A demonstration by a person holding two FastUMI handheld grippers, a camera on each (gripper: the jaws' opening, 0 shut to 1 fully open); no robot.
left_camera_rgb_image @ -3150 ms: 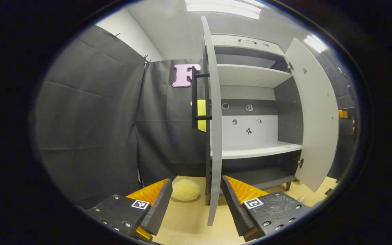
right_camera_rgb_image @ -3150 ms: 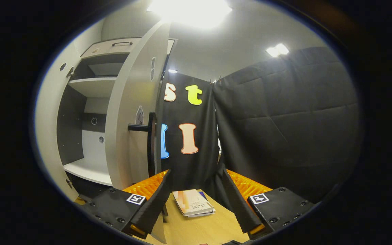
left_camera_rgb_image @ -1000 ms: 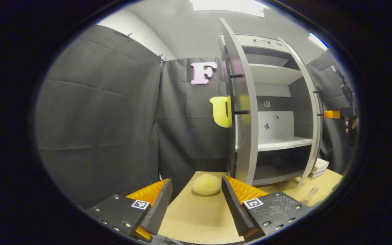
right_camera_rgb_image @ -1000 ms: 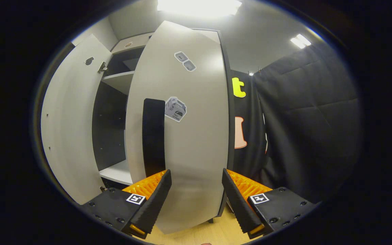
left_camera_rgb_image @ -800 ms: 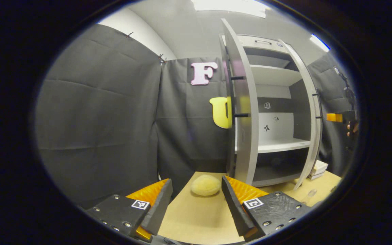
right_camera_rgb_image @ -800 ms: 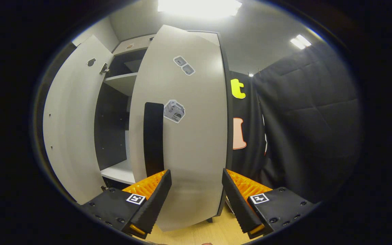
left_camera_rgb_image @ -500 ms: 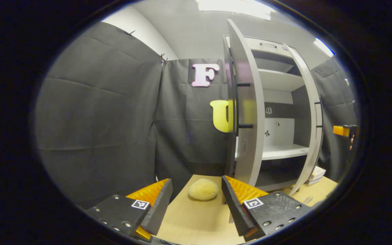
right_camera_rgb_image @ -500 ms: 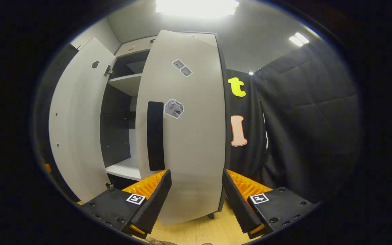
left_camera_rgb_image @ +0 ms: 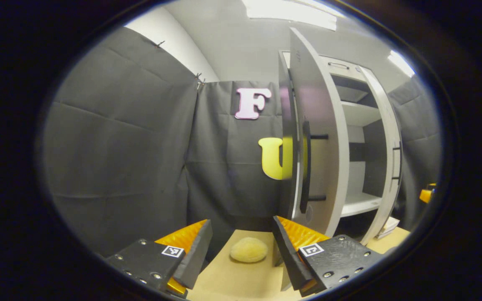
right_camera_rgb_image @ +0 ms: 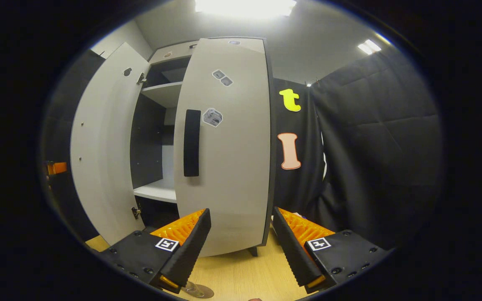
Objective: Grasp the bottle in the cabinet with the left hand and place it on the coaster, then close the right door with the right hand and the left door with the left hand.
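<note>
Gaping wide, empty: left gripper (left_camera_rgb_image: 241, 251) fingers, right gripper (right_camera_rgb_image: 241, 246) fingers, touching nothing.

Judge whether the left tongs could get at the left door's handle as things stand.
Probably yes. The left tongs are open, and the black handle on the left door stands just ahead to their right, with nothing between them; the yellow sponge lies low on the table.
</note>
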